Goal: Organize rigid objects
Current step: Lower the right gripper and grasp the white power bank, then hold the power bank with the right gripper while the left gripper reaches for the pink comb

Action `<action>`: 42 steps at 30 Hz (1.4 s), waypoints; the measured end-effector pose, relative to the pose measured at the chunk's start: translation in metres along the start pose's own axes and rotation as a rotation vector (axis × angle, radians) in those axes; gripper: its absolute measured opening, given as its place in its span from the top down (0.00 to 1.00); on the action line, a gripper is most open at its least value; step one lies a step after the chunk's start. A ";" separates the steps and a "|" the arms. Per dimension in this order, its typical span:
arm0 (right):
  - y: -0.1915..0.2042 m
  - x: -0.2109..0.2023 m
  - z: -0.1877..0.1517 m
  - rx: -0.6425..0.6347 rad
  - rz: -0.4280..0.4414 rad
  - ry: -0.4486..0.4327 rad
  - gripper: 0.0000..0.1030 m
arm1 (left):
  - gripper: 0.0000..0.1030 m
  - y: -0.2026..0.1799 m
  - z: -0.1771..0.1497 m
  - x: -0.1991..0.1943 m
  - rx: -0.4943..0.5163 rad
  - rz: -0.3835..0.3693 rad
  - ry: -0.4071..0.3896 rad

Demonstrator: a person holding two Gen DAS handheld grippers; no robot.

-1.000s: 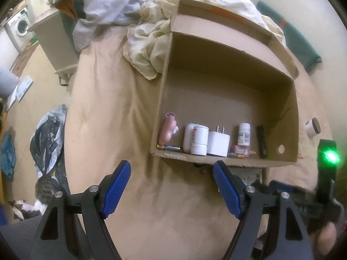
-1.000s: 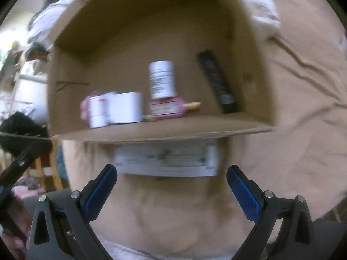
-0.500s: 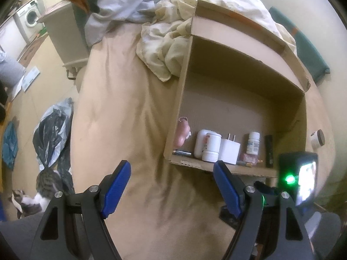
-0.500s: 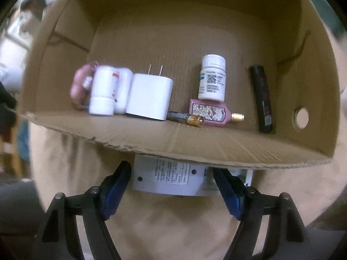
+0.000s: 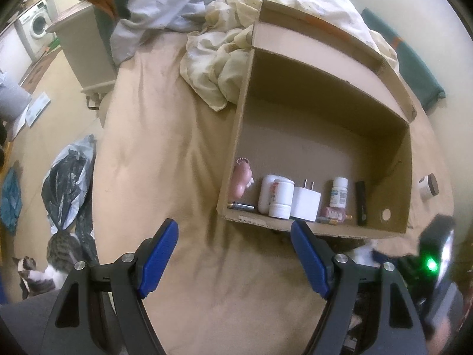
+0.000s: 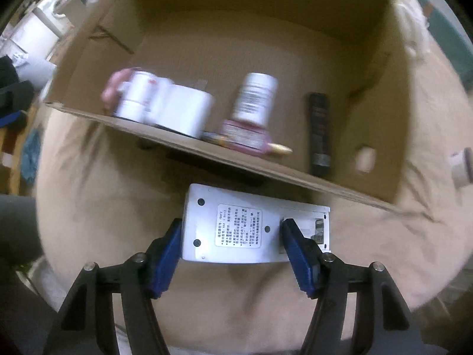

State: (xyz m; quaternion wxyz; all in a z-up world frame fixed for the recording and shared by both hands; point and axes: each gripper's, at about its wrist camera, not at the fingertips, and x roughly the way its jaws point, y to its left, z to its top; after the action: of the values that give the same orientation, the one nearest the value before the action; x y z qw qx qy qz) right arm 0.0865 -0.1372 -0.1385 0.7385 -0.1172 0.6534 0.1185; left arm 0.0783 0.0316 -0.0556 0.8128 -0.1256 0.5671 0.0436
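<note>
A white flat device [image 6: 207, 222], label side up, lies on the tan bed cover just in front of the cardboard box [image 6: 236, 14]. My right gripper [image 6: 232, 226] points down over it. Its jaws are closing with the device between them: the left pad is at the device's end and the right pad is over its face. I see no firm grip. Along the box's near wall stand a pill bottle [image 6: 255, 97], a white charger [image 6: 183, 112], a pink perfume bottle [image 6: 245, 136] and a black tube [image 6: 319, 133]. My left gripper [image 5: 233, 226] hangs open over bare bed cover.
A small jar [image 5: 427, 185] lies on the bed to the right of the box. Crumpled sheets [image 5: 218, 59] are heaped behind the box. A cat [image 5: 44, 263] and a black plastic bag [image 5: 68, 183] are on the floor at the left, beside a bedside cabinet [image 5: 85, 50].
My right gripper's jaws have narrowed a good deal and it has come in over the white device, which now sits between the pads. The left gripper has kept its opening.
</note>
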 end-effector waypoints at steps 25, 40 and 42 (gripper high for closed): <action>-0.085 -0.022 -0.026 0.238 0.191 -0.115 0.32 | 0.00 -0.104 -0.058 0.084 0.482 -0.056 0.246; -0.108 -0.032 -0.028 0.275 0.262 -0.131 0.32 | 0.04 -0.156 -0.048 0.165 0.580 0.030 0.357; -0.107 -0.031 -0.028 0.275 0.268 -0.127 0.32 | 0.07 -0.157 -0.049 0.164 0.577 0.051 0.342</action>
State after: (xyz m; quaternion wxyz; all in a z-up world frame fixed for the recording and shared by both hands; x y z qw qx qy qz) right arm 0.0915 -0.2483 -0.1092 0.7648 0.0802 0.6254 0.1324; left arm 0.1250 -0.1444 -0.2002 0.7066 0.1183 0.6873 -0.1200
